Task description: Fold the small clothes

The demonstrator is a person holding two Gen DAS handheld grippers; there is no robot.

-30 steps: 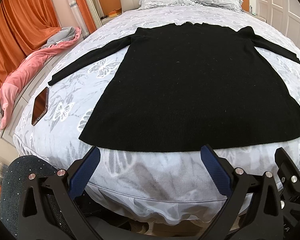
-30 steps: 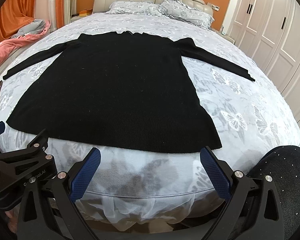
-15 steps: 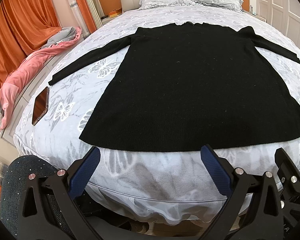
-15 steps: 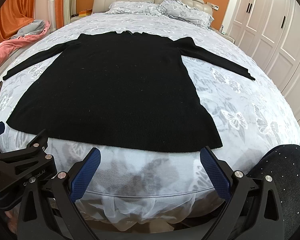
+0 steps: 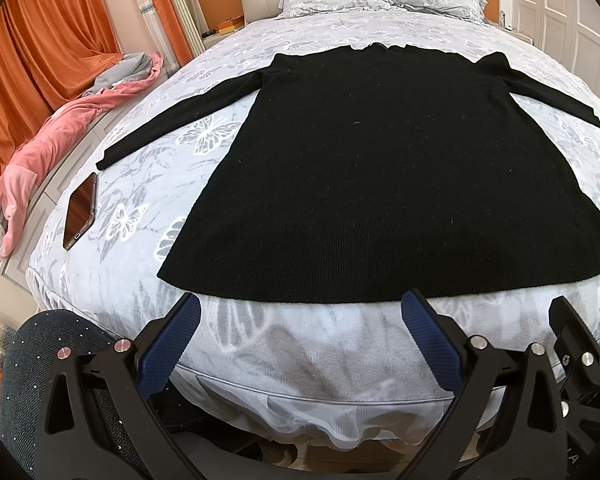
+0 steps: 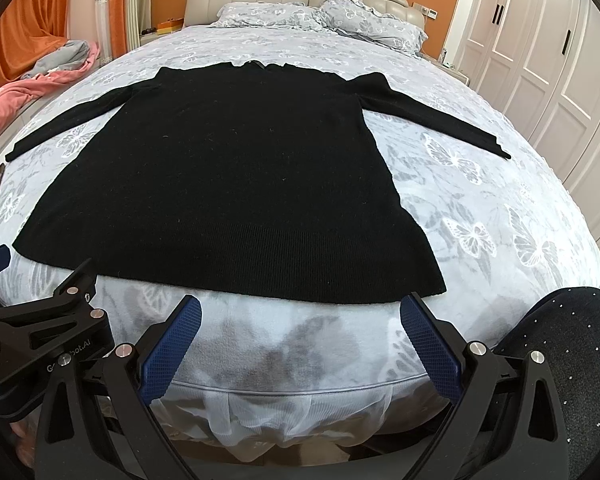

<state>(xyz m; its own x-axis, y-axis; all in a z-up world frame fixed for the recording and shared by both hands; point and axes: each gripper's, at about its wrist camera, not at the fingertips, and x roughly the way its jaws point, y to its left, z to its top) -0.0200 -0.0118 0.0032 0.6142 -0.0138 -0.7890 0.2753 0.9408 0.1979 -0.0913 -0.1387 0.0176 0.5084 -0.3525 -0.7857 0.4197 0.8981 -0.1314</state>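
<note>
Black sweater (image 5: 384,176) lies flat on bed (image 5: 300,344); both tools spread.

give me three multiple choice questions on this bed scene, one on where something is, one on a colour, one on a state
1. Where does the phone lie?
A. on the pillows
B. on the bed near the end of the garment's sleeve
C. on top of the garment

2. What colour is the knit garment?
A. black
B. pink
C. white

3. How does the garment lie?
A. folded in half
B. spread flat with both sleeves out
C. bunched in a heap

Answers:
1 B, the phone rests on the butterfly-print bedcover just past the sleeve end.
2 A, it is black all over.
3 B, body and sleeves lie open, and the left gripper and right gripper are open and off it.
</note>
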